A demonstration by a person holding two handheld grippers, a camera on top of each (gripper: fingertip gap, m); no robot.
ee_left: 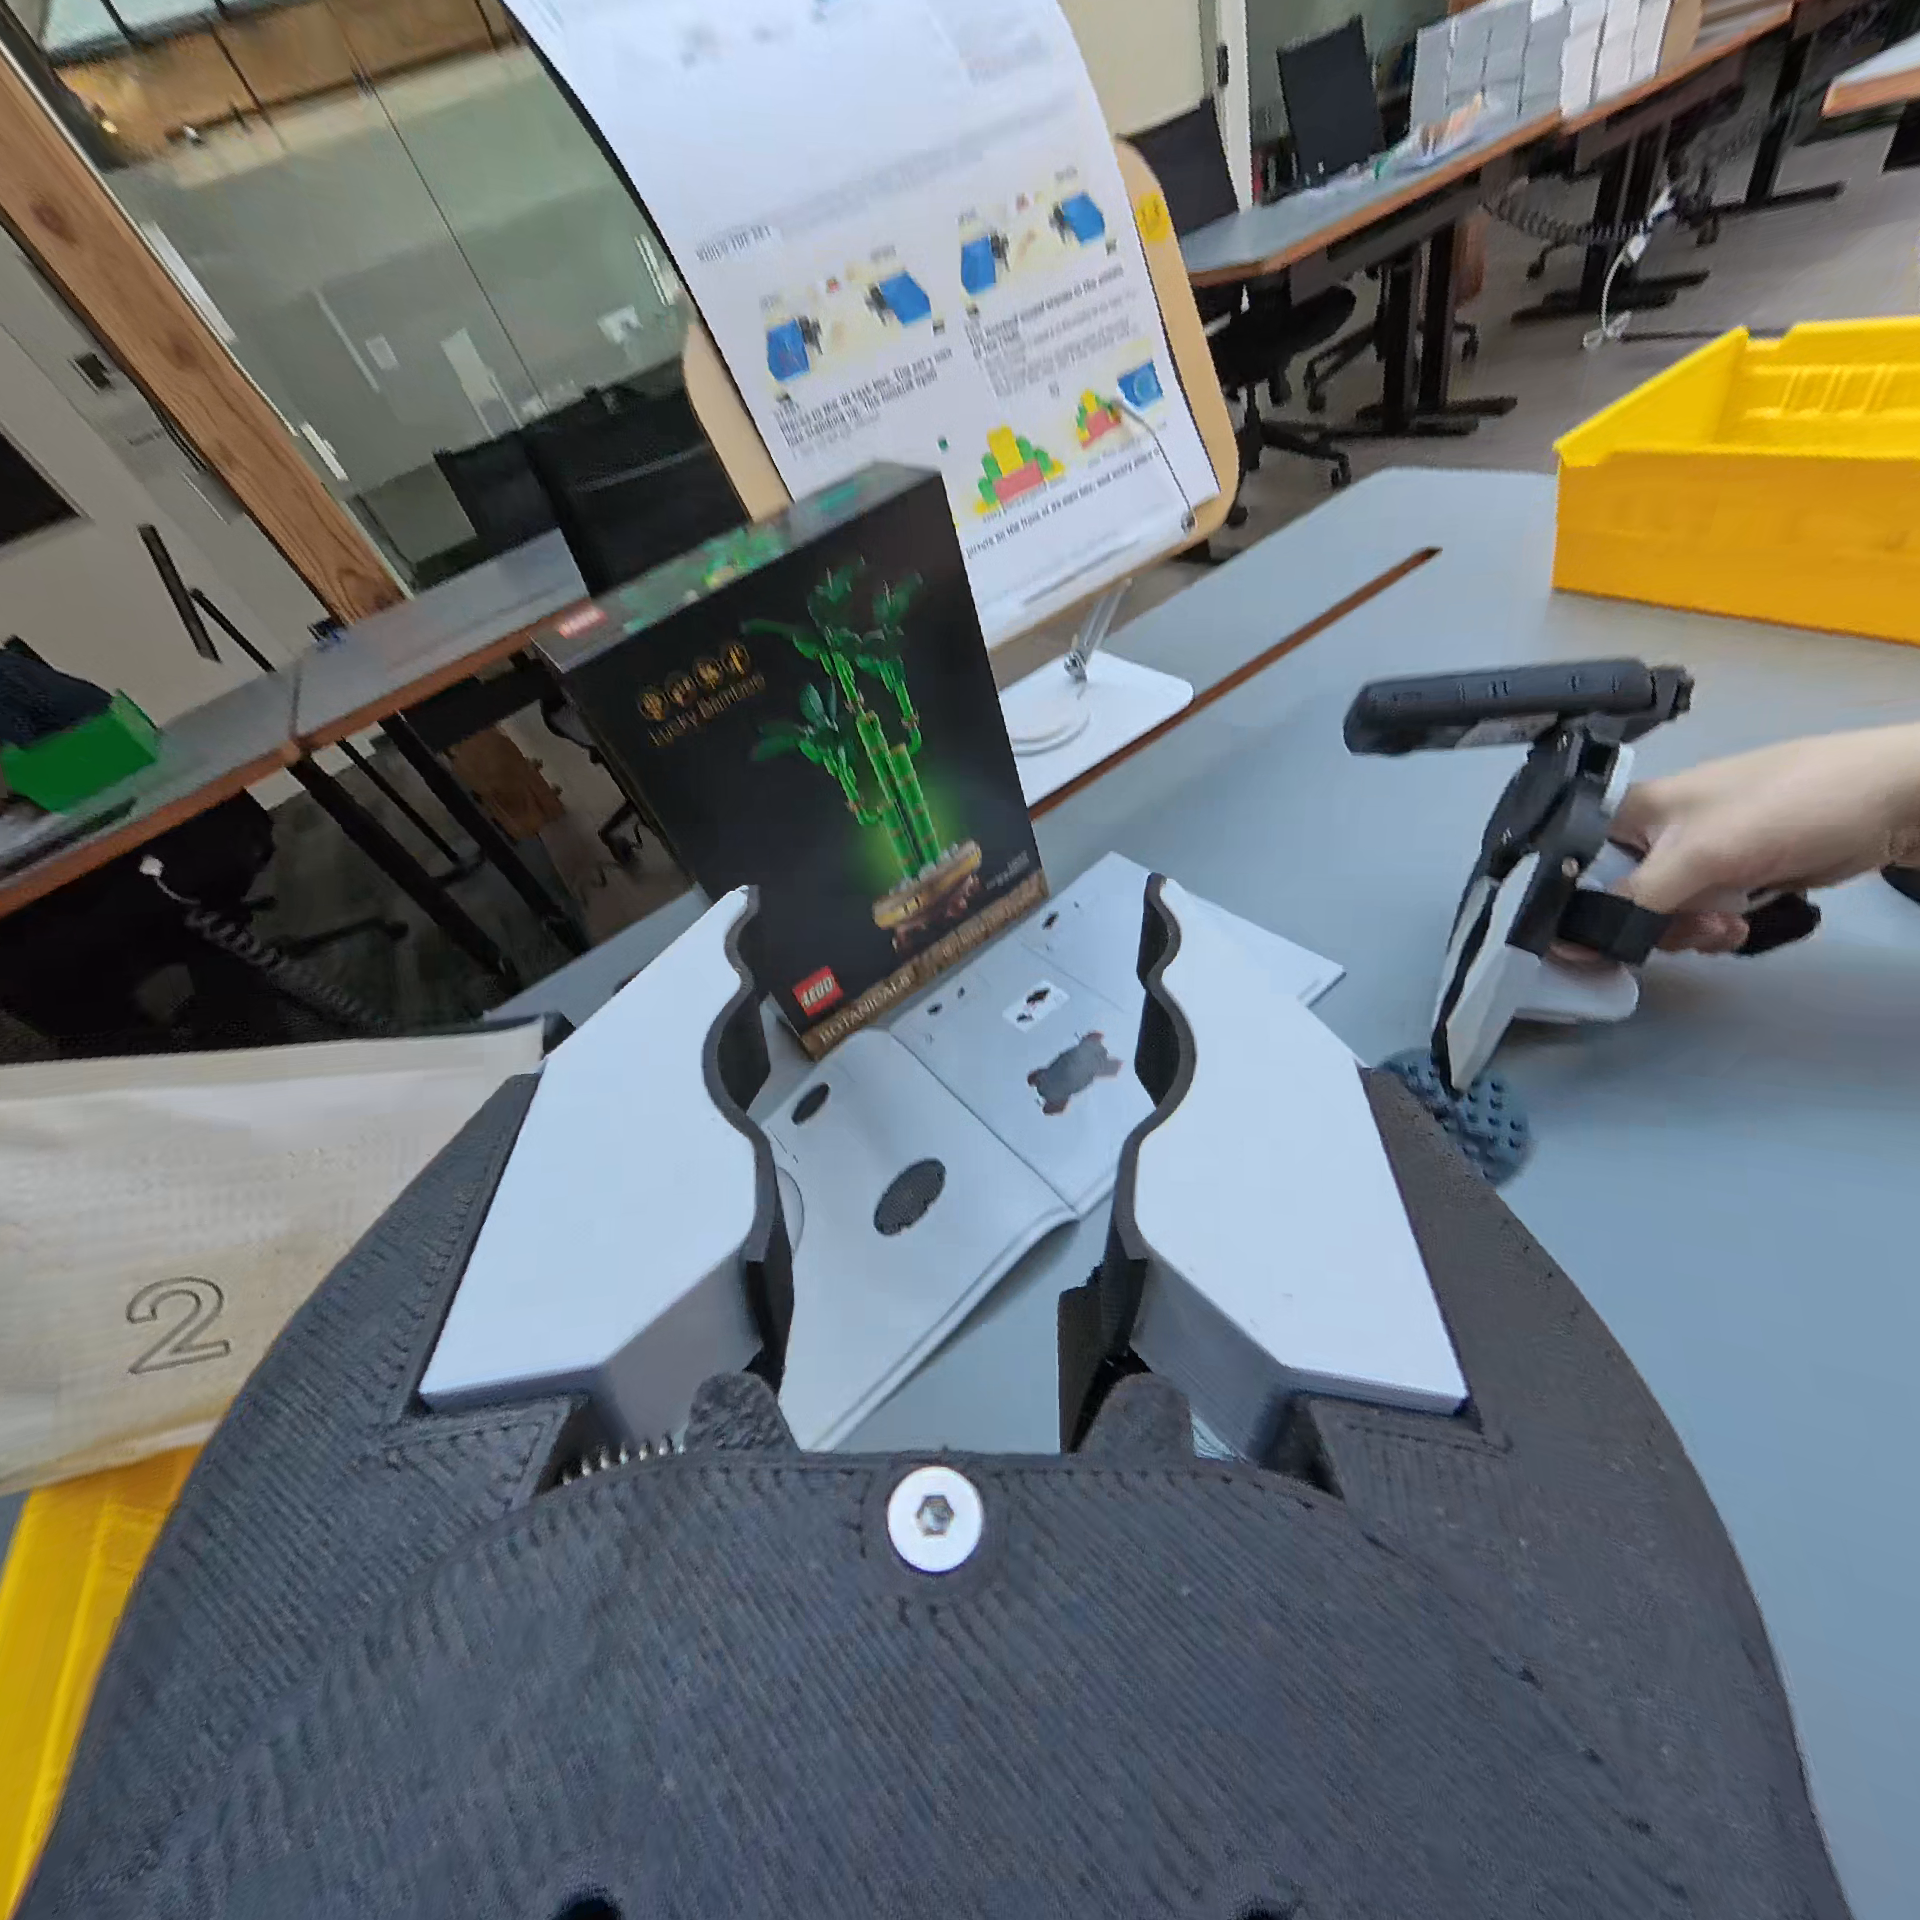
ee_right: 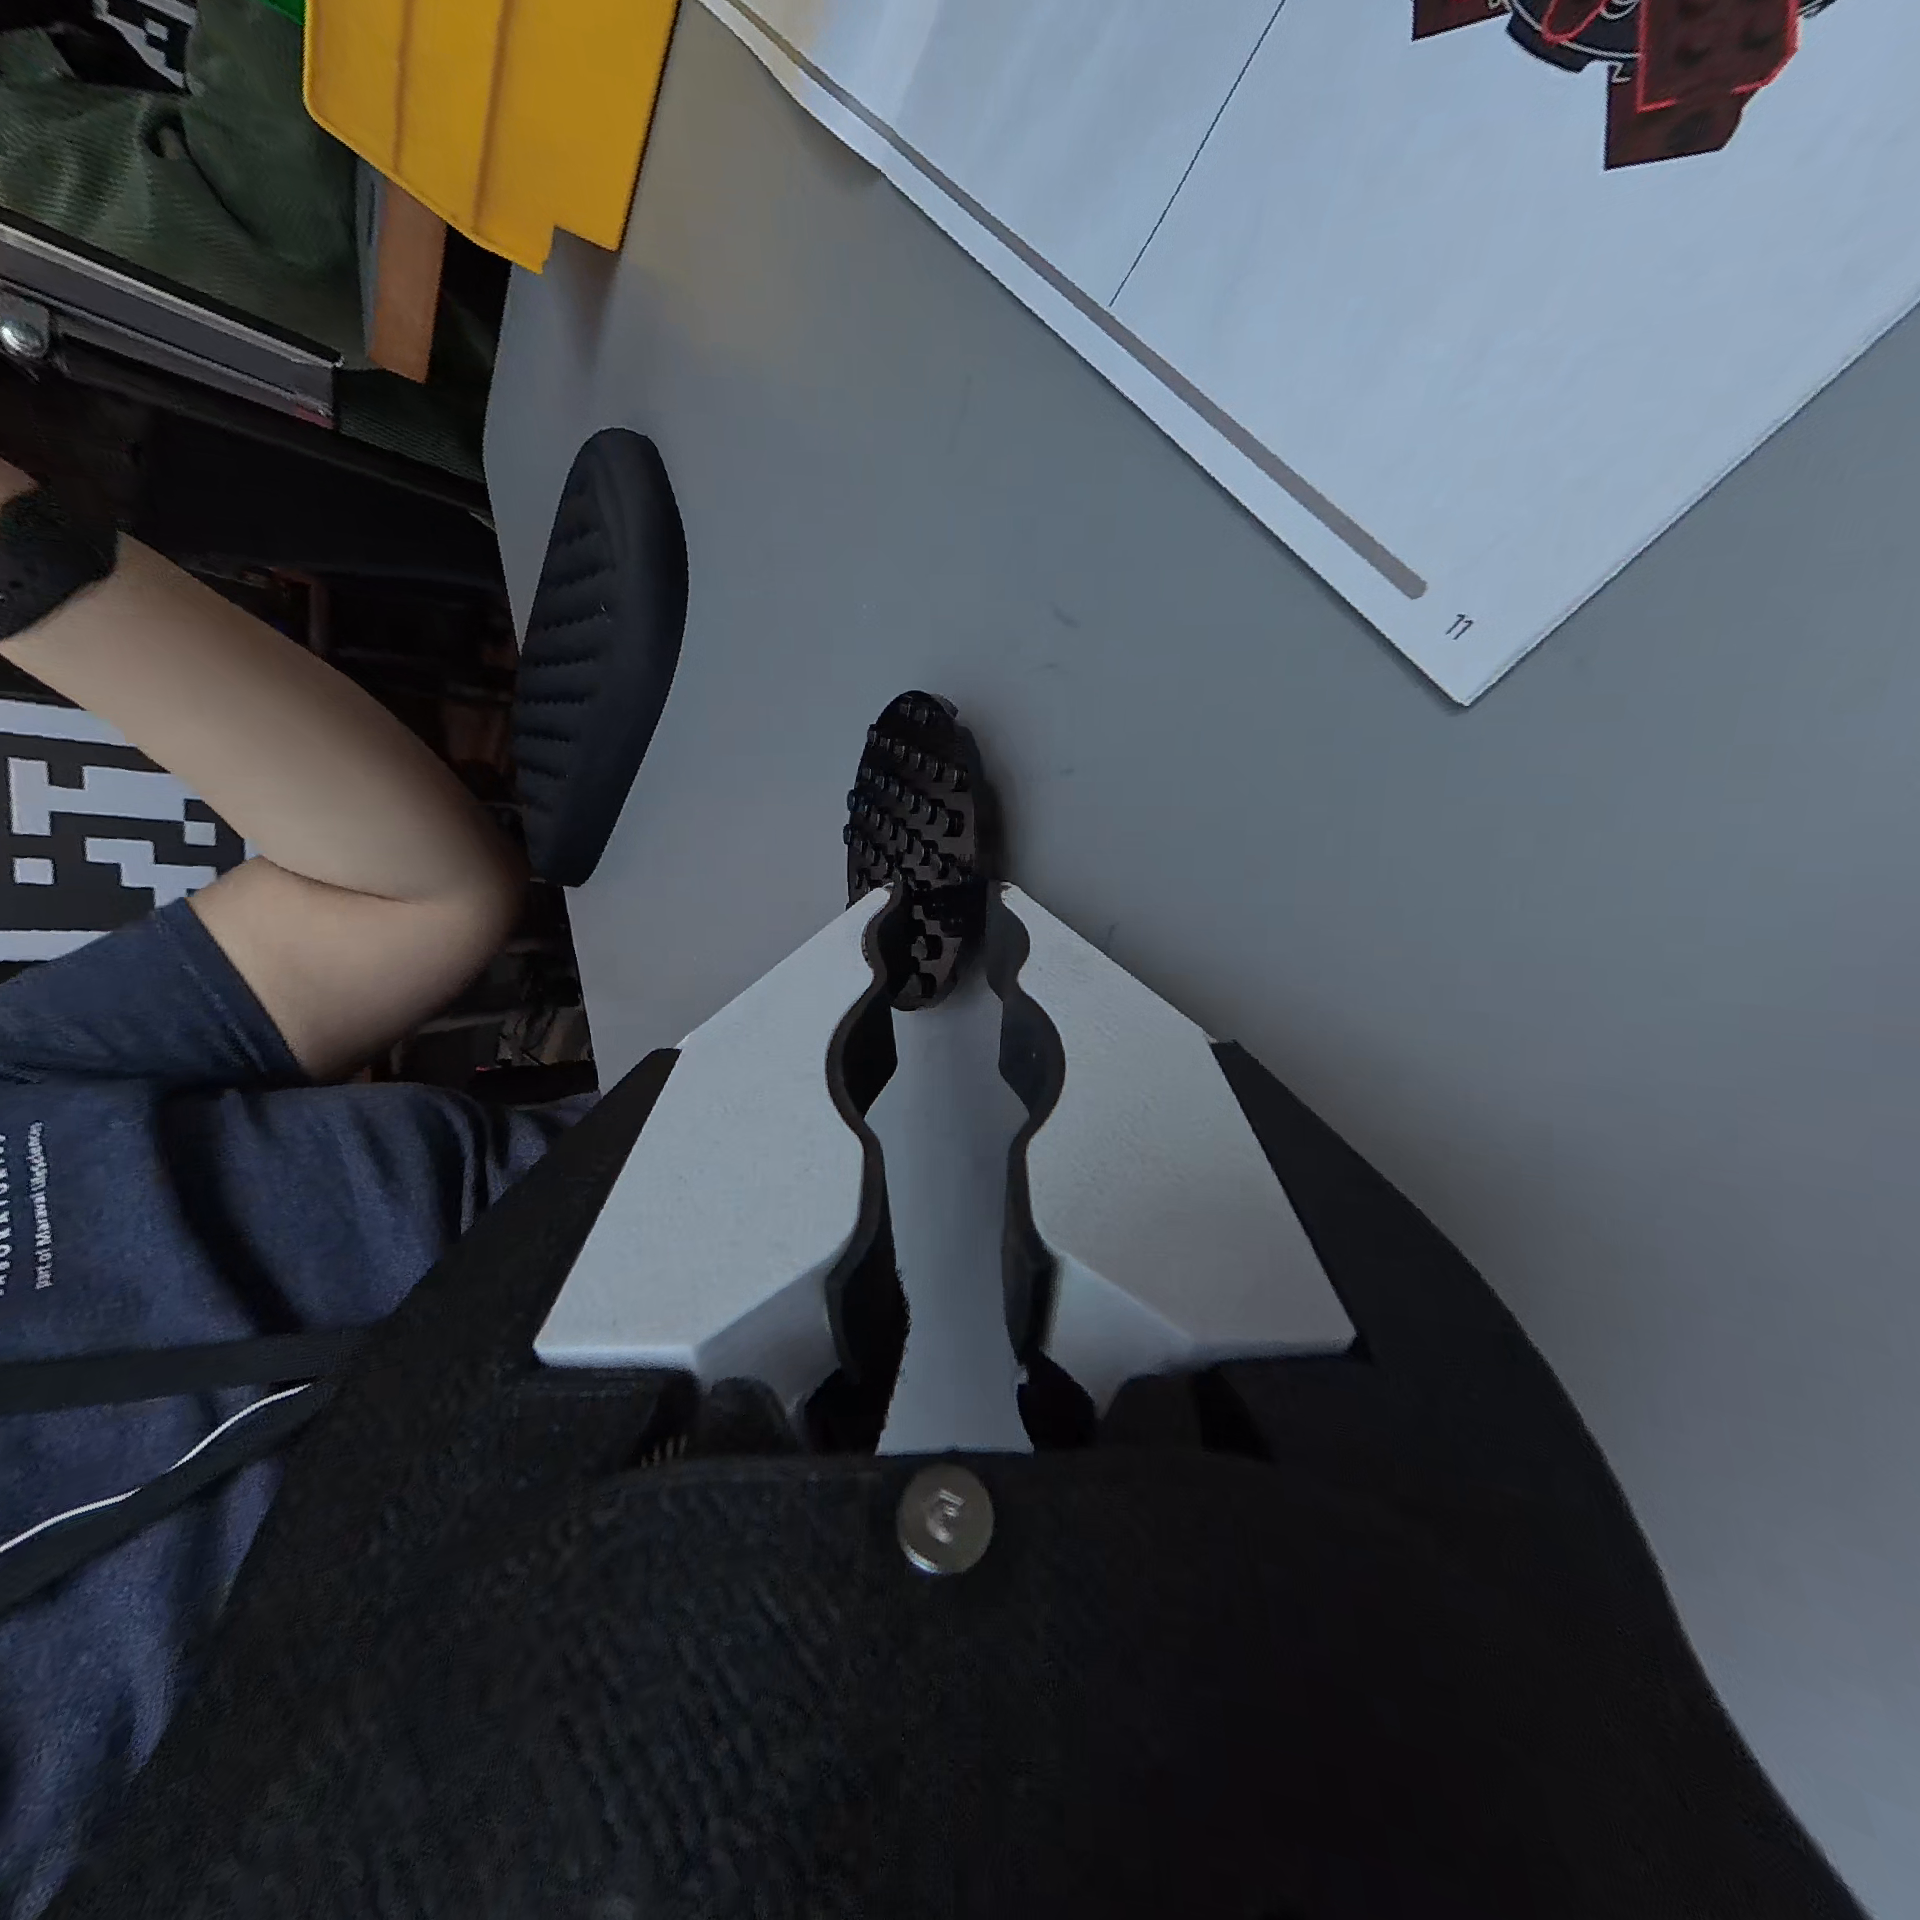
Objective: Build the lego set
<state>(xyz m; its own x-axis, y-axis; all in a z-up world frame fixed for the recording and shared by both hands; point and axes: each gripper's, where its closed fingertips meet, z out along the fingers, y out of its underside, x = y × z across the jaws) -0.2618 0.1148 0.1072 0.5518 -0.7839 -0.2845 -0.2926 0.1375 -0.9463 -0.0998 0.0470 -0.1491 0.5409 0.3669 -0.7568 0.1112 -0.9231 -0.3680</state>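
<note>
On the grey office table (ee_right: 1351, 1039), my right gripper (ee_right: 940, 914) pinches the near edge of the round black studded plate (ee_right: 914, 800), which lies flat with studs up. My left gripper (ee_left: 945, 956) hangs wide open and empty over the open instruction booklet (ee_left: 935, 1122). Behind the booklet stands the bamboo set box (ee_left: 821, 748); a yellow bin (ee_left: 1756, 468) sits well beyond the plate.
</note>
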